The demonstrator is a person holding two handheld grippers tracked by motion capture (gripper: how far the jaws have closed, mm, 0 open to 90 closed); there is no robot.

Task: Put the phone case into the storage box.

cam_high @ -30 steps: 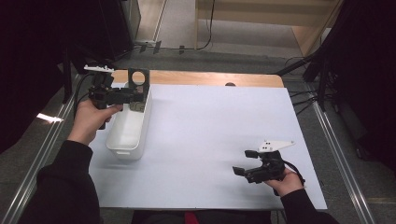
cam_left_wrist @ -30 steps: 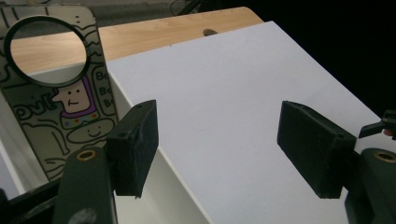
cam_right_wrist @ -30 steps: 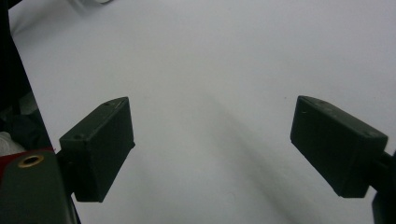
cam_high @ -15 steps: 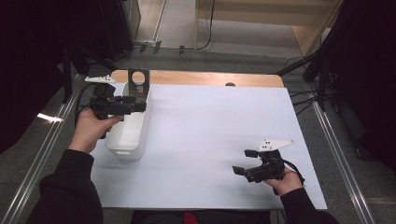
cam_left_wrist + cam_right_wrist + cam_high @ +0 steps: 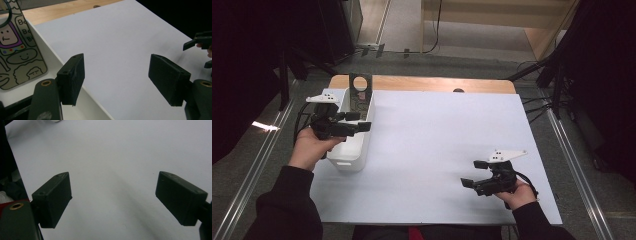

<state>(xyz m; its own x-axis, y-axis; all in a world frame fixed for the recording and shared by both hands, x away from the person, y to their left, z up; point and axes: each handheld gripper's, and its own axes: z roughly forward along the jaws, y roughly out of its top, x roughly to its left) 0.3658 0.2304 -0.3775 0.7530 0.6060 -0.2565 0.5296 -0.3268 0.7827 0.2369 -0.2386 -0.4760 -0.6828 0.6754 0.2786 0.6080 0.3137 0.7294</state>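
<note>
The white bin (image 5: 353, 145) lies with its long axis running away from the person, its near wall passing between the left gripper (image 5: 359, 123)'s spread jaws. Inside, beyond those jaws, leans a cartoon-printed hang tag (image 5: 18, 53). The right gripper (image 5: 469, 175) hovers wide apart, holding nothing, over the white tabletop (image 5: 437, 135).

White table top (image 5: 437, 150) dead centre, with a strip of bare wood (image 5: 422, 83) peeking out along the far edge. Grey floor (image 5: 402, 30) beyond, crossed by cables (image 5: 437, 25). Pale wooden furniture (image 5: 492, 22) up at the back. Metal rails (image 5: 257, 165) down both sides. Black hangings (image 5: 607, 75) left and right, swallowing the light. One bright glint (image 5: 264, 126) on the left rail.
</note>
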